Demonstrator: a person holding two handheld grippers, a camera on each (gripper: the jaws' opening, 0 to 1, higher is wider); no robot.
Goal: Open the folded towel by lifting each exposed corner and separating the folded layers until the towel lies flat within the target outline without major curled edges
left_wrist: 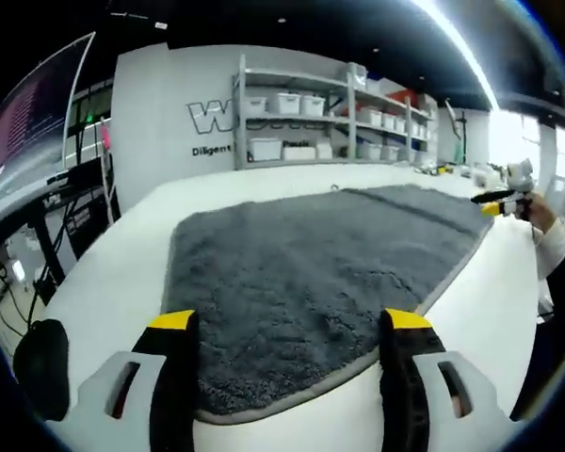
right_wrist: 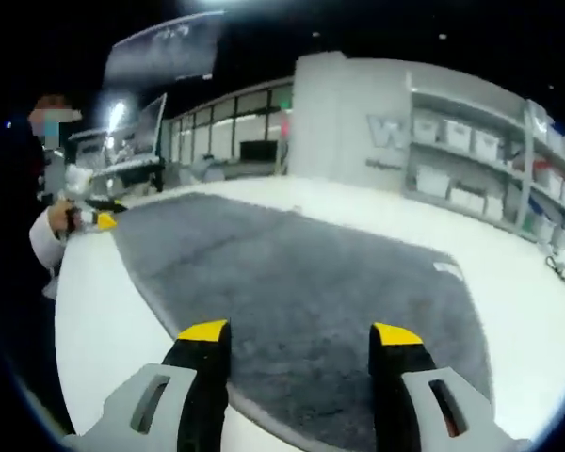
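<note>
In the left gripper view my left gripper [left_wrist: 290, 325] hangs with jaws spread and nothing between them, low over the near hem of the grey towel [left_wrist: 320, 273], which lies spread across the white table [left_wrist: 113, 282]; I judge it opened out. My right gripper [left_wrist: 497, 202] shows far off by the opposite corner. In the right gripper view that right gripper [right_wrist: 299, 334] is likewise agape, empty, above the towel's [right_wrist: 301, 282] edge, placed to check corners.
</note>
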